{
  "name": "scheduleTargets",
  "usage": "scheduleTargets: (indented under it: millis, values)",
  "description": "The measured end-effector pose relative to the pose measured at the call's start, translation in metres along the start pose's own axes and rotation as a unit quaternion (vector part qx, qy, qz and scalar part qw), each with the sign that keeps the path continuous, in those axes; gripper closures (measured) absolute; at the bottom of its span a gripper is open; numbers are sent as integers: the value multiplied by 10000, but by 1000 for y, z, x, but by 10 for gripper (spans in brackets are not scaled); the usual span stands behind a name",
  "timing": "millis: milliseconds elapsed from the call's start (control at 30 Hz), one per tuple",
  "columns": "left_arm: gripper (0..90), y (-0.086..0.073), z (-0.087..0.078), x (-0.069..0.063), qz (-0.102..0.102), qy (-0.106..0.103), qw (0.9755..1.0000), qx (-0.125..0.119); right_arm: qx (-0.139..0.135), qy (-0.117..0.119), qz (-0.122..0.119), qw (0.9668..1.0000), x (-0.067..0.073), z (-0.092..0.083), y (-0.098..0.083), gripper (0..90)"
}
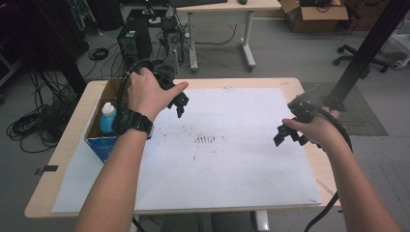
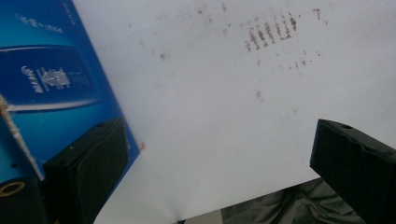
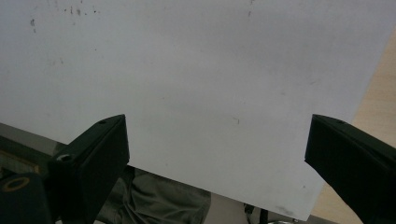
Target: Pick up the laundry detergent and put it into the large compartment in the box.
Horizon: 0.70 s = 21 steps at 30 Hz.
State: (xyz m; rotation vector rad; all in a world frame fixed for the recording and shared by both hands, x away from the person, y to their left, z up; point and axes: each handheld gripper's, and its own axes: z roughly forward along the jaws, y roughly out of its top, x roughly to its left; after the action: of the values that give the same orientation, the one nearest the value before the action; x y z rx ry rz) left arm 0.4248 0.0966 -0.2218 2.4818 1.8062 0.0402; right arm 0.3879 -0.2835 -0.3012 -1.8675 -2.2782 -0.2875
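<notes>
Bottle (image 1: 107, 118) stood in the open blue box (image 1: 99, 145) at the left of the high view, in the near end of that box, just left of my wrist. I held my left gripper (image 1: 182, 105) above the white sheet (image 1: 232, 169), a little right of the box, with its jaws spread wide and nothing between them. In the left gripper view the gripper (image 2: 219, 163) looked down on bare sheet, with the box's printed blue wall (image 2: 46, 84) at the left edge of the frame, near the left jaw. I could not tell whether that jaw touched it. My right gripper (image 1: 283, 135) hung over the right part of the sheet, well apart from the box. It was also wide and empty, and the right gripper view showed it (image 3: 215, 158) over the sheet's near corner.

I judged this to be a step between grips, with the bottle not held. The next move, as I read it, called for swinging the left gripper back toward the left of the frame, over the box, then lowering the open jaws around the bottle's upper part without catching the cardboard wall.

The bottle stood upright, white cap up, its long axis vertical. The box's long axis ran up the frame along the table's (image 1: 63, 154) left edge.
</notes>
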Motion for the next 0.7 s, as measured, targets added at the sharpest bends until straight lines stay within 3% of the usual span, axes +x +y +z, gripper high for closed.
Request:
scheduleTargets:
  millis: [333,700]
  values:
    - [49,4,9,-10,99,-86,9999,93,-15,0,41,10000,-5,-1,-4,64]
    - [48,4,10,-10,108,-81,9999,91,1,2,76,10000,-8,-1,-6,64]
